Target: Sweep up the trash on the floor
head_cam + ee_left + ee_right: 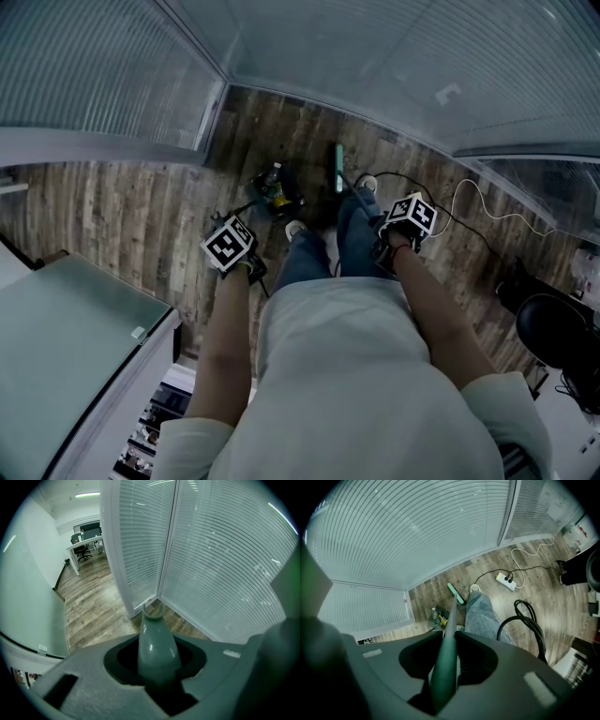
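My left gripper is shut on the grey handle of a dark dustpan. The handle's looped end sticks out past the jaws. The pan rests on the wood floor near the corner of the blind-covered walls, with a plastic bottle and a yellow scrap in it. My right gripper is shut on the green broom handle. That handle runs down to the green broom head, which lies on the floor beside the person's shoe, right of the pan.
Glass walls with white blinds close off the corner. A white power strip and its cable lie on the floor at right, beside a black hose and a black chair. A grey cabinet stands at left.
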{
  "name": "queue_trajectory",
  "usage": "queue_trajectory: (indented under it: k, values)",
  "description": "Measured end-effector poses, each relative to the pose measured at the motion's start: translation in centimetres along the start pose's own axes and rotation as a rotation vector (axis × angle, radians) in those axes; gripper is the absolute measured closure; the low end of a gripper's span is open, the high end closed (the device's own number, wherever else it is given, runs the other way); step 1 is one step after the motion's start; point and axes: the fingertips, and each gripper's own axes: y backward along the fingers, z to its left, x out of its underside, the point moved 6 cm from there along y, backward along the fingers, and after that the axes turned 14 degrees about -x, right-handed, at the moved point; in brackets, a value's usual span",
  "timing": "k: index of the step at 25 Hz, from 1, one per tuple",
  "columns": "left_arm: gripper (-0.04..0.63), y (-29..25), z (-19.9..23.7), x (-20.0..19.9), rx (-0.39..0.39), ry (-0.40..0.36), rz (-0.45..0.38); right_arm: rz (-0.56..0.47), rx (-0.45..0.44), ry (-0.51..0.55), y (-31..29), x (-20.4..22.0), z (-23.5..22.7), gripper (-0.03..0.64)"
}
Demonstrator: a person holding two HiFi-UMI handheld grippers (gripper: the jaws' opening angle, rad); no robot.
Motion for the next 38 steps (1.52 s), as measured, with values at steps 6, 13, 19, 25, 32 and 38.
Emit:
queue_trajectory:
  k: [6, 13, 19, 25, 32, 38]
  values:
    - [0.474, 0.05, -0.19, 0.14, -0.001, 0.001, -0.001, 0.001, -0.026, -0.027, -0.12, -0.10, -0.46, 0.520]
    - [0.474, -0.02, -0.12, 0.01, 0.000, 0.002, 0.000, 0.000, -0.026, -0.029, -0.17, 0.04, -0.41, 0.520]
    - [0.472, 0.03, -0.10, 0.01, 0.001, 0.002, 0.000, 0.004, -0.024, -0.027, -0.15, 0.08, -0.40, 0.520]
    - [0.472, 0.16, -0.11, -0.16, 0.003, 0.003, 0.001, 0.008, -0.019, -0.022, -0.14, -0.01, -0.38, 0.520]
    - [0.472, 0.04, -0.07, -0.09, 0.002, 0.001, 0.000, 0.009, -0.022, -0.020, -0.05, 0.03, -0.48, 0.520]
    - [0.474, 0.02, 0.00, -0.04, 0.001, 0.001, 0.002, 0.011, -0.020, -0.018, -0.08, 0.09, -0.50, 0.520]
